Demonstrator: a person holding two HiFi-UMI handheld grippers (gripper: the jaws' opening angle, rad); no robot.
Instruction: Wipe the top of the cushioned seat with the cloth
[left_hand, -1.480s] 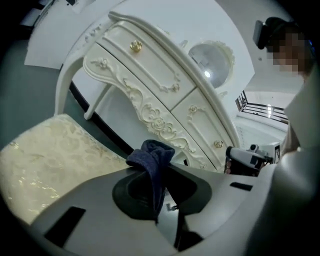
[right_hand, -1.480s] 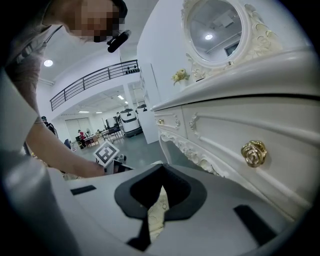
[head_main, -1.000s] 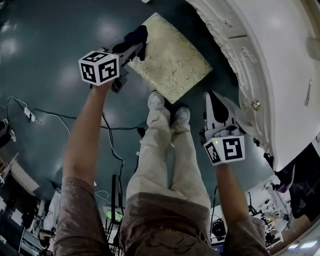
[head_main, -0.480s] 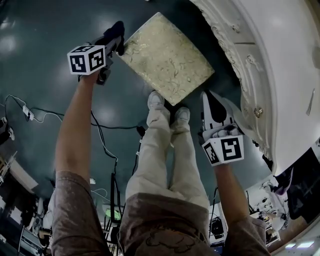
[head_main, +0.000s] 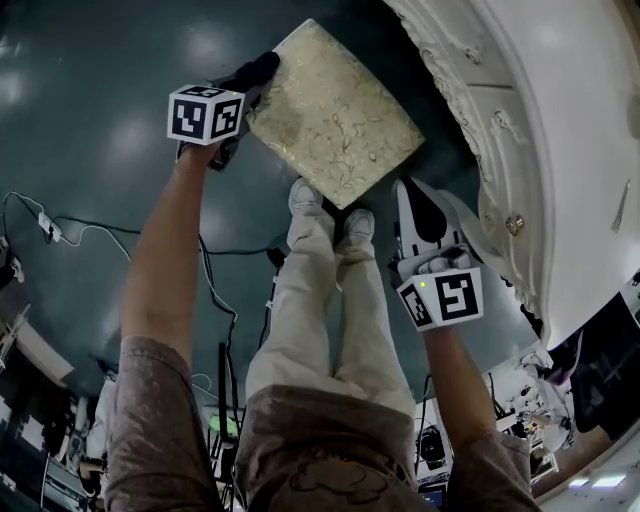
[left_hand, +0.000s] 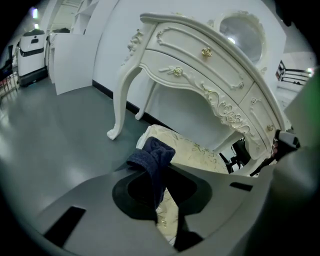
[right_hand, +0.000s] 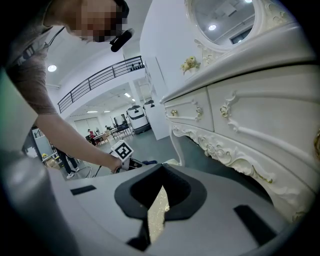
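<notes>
- Nearest, the person's beige trousers (head_main: 325, 310) and white shoes (head_main: 305, 196) stand on the glossy dark teal floor (head_main: 90, 130), with black cables (head_main: 212, 265) trailing to their left.
- The right claw (head_main: 412, 200) hangs low beside the right shoe, between the legs and the dressing table. In its own view its jaws are drawn in to a thin slit with nothing gripped; only a sliver of gold fabric shows through.
- The left claw (head_main: 248, 86) reaches further out on a straight arm. Its jaws are clamped on a dark navy towelling cloth (left_hand: 152, 157), which bunches above the tips.
- That cloth sits at the left edge of the square cream-and-gold patterned cushioned seat (head_main: 335, 115), near the far corner; whether it presses on the fabric I cannot tell.
- The cushioned seat lies just ahead of the shoes, its top bare.
- Behind it stands a white carved dressing table (left_hand: 200, 65) on a curved leg — an oval mirror (left_hand: 240, 30) on top.
</notes>
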